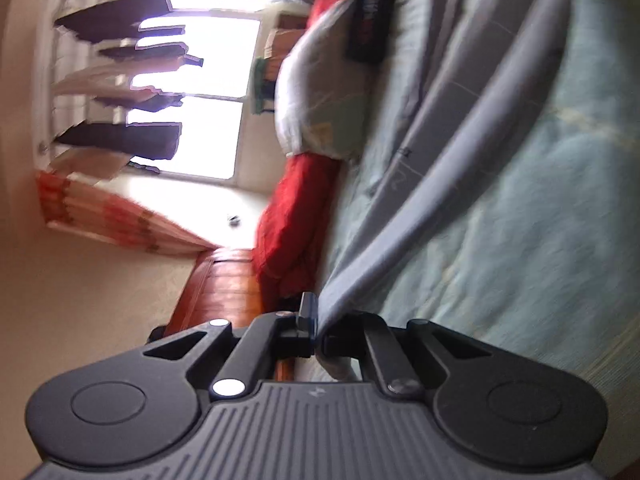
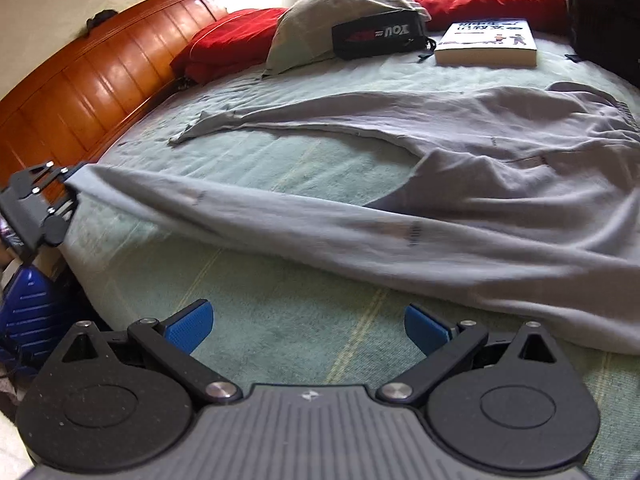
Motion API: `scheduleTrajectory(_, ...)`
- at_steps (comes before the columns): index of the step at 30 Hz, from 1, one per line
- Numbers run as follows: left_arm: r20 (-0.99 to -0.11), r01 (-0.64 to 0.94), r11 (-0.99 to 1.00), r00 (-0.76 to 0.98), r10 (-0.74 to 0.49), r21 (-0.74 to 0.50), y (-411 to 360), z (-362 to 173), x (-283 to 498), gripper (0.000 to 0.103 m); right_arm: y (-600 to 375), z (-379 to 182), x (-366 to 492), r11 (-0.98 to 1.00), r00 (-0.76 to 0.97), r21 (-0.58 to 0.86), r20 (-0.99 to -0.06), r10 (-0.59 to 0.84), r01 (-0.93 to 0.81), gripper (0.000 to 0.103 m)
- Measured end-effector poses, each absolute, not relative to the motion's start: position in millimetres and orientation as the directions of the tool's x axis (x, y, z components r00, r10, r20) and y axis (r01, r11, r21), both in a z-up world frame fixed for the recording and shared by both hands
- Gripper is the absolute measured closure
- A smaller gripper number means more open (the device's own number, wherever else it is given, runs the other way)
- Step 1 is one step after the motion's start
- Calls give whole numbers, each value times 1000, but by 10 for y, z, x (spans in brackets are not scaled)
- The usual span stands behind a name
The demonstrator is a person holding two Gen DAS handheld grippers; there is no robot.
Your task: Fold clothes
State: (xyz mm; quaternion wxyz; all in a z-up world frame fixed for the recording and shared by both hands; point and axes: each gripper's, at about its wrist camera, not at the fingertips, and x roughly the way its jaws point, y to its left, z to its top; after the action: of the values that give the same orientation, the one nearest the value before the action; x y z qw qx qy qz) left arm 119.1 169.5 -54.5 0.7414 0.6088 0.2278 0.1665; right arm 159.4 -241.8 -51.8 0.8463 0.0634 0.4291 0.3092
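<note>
The left wrist view is rolled on its side, close behind its left gripper (image 1: 318, 332), looking nearly level along the bed (image 1: 540, 200) toward a bright window (image 1: 208, 92) at upper left. The right wrist view sits upright, tilted down over the bed. Both share the grey garment (image 2: 440, 208), grey pillow (image 2: 340, 8) and headboard (image 2: 92, 84).

Each claw is matte black plastic with a grey ribbed body between two round housings. The right claw (image 2: 308, 326) has blue textured finger pads (image 2: 192, 326), silver pivot screws and a small logo. The left claw (image 1: 318, 330) shows matching black linkages and white-capped pivots.
</note>
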Motion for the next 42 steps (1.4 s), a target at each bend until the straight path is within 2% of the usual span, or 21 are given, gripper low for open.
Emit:
scheduleTrajectory(2,-134,0,236,823,552,972,1774,-493,1171,99,-2415,-522,1597,799,444,374,-682,581,-471,0)
scheduleTrajectory(3,-160,22,249,819,550,968,1794,-533,1171,99,-2411,-530,1595,799,445,372,-682,581,-472,0)
scheduleTrajectory(4,-187,44,262,816,548,964,1813,-576,1171,92,-2411,-542,1592,802,447,368,-685,576,-471,0)
scheduleTrajectory(8,-275,181,221,795,541,958,1782,-1002,1167,92,-2465,-586,1569,821,462,349,-695,551,-453,0)
scheduleTrajectory(11,-306,216,223,781,544,950,1763,-1204,1137,89,-2557,-620,1566,836,479,342,-698,532,-430,0)
scheduleTrajectory(12,-319,224,234,776,545,946,1762,-1225,1115,87,-2589,-635,1570,843,487,334,-700,521,-422,0)
scheduleTrajectory(14,-342,240,252,774,533,937,1751,-1210,1032,69,-2645,-689,1591,855,499,325,-705,504,-405,0)
scheduleTrajectory(16,-362,254,270,776,517,929,1729,-1169,945,61,-2680,-759,1623,854,493,336,-707,507,-397,0)
scheduleTrajectory(20,-400,265,323,771,495,909,1713,-1056,778,52,-2620,-840,1609,855,496,286,-717,490,-432,0)
scheduleTrajectory(25,-395,245,324,721,569,914,1918,-1022,650,51,-2445,-867,1546,863,512,148,-752,416,-483,0)
scheduleTrajectory(29,-412,199,392,692,593,898,2002,-889,552,51,-2380,-884,1511,869,531,96,-757,380,-485,0)
scheduleTrajectory(32,-438,154,484,708,554,861,1865,-679,519,51,-2380,-873,1502,872,534,94,-758,375,-480,0)
scheduleTrajectory(35,-467,149,581,762,448,801,1536,-443,537,48,-2401,-827,1481,875,537,99,-755,376,-473,0)
scheduleTrajectory(39,-558,208,767,799,224,606,1002,-207,604,41,-2540,-729,1458,889,545,159,-739,396,-430,0)
scheduleTrajectory(42,-617,321,841,787,20,436,564,-128,644,36,-2709,-670,1450,894,552,214,-723,415,-393,0)
